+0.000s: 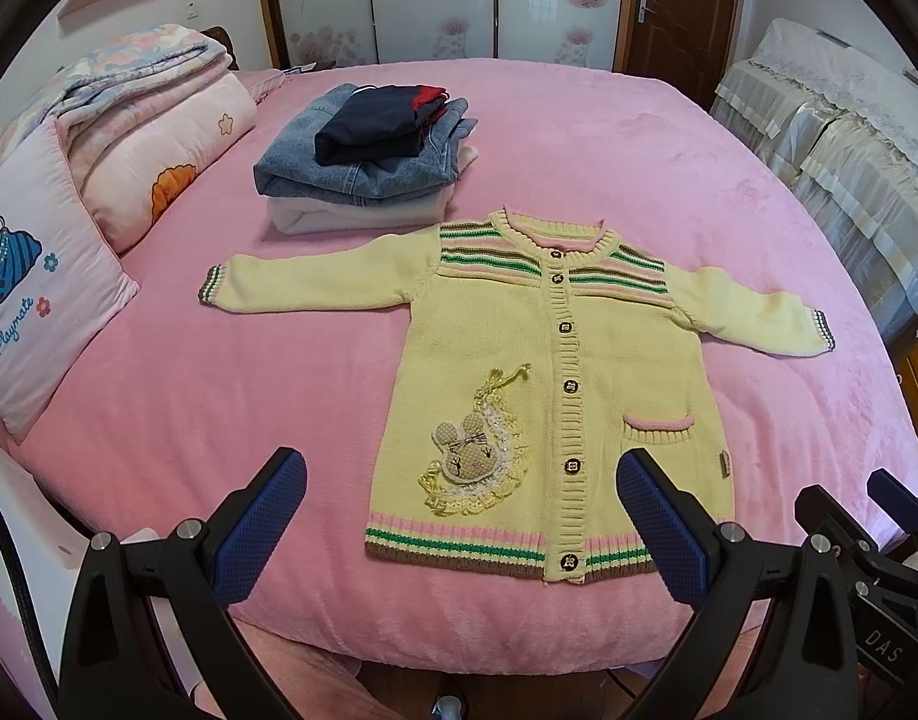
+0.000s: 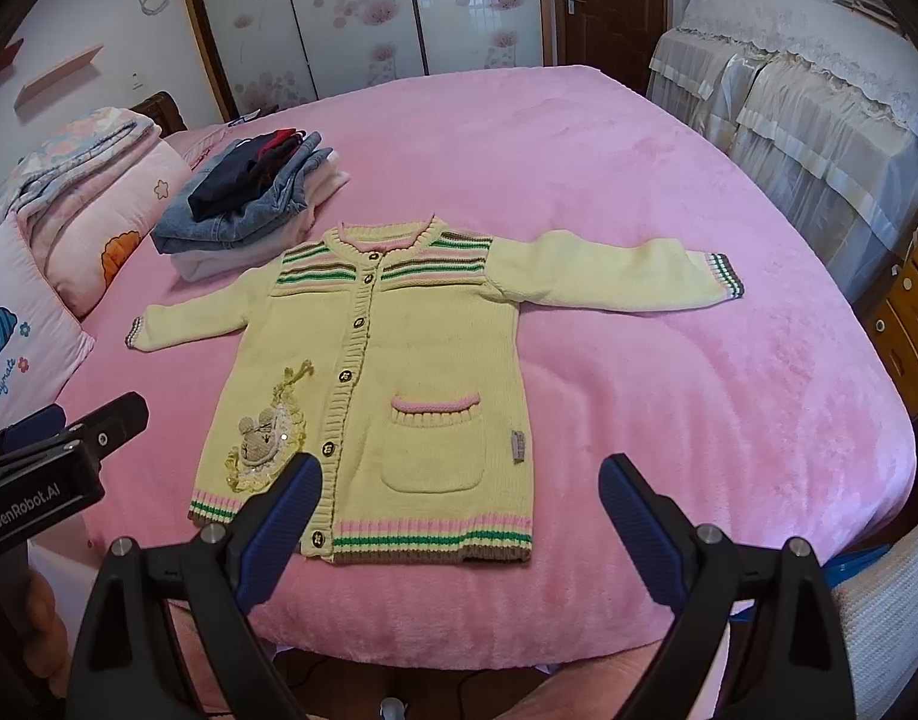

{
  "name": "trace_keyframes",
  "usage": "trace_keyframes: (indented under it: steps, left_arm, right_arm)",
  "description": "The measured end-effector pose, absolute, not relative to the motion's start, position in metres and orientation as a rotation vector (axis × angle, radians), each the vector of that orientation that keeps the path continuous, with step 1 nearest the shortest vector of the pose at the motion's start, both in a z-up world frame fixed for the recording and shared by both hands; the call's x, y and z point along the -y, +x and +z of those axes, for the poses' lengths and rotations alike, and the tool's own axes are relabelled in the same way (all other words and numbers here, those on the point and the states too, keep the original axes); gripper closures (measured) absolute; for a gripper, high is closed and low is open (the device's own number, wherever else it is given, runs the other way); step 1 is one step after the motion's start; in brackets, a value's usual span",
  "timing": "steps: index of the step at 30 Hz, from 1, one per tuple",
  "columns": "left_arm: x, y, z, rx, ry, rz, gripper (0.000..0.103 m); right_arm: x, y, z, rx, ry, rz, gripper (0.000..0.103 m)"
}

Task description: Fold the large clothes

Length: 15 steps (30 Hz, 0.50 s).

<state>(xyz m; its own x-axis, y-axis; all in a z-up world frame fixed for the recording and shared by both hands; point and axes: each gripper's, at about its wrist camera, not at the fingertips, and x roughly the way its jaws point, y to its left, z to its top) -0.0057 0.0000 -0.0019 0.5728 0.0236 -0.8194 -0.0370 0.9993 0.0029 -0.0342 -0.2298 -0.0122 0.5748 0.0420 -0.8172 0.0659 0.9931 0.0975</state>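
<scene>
- Blue ribbed pads line the left gripper (image 1: 462, 516), held level above the bed's near edge, fingers spread wide and empty.
- The right gripper (image 2: 459, 516) hovers likewise, fingers apart, holding nothing.
- The pale yellow knitted cardigan (image 1: 555, 384) with striped ribbing lies flat, buttoned, sleeves outstretched, on the fuzzy pink blanket (image 1: 609, 138).
- At 11 o'clock from it sits a stack of folded denim and dark clothes (image 1: 369, 150).

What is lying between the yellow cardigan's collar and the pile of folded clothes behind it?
Nothing: only a bare strip of pink bedspread separates the cardigan from the folded pile, clearest in the left wrist view.
</scene>
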Motion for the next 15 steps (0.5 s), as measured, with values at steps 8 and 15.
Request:
trace_keyframes:
  steps: [8,15]
  left_arm:
    - [0.0047,-0.0004,-0.0039,-0.965,-0.012,0.049,0.0]
    - [0.0052,0.0002,-0.0048,-0.967,-0.01,0.051,0.0]
  right_arm:
    - [0.2342,-0.0314,-0.0129,-0.949,0.113,0.0,0.009]
    - [0.2342,-0.0274,-0.0141,-0.947,0.104,0.012,0.009]
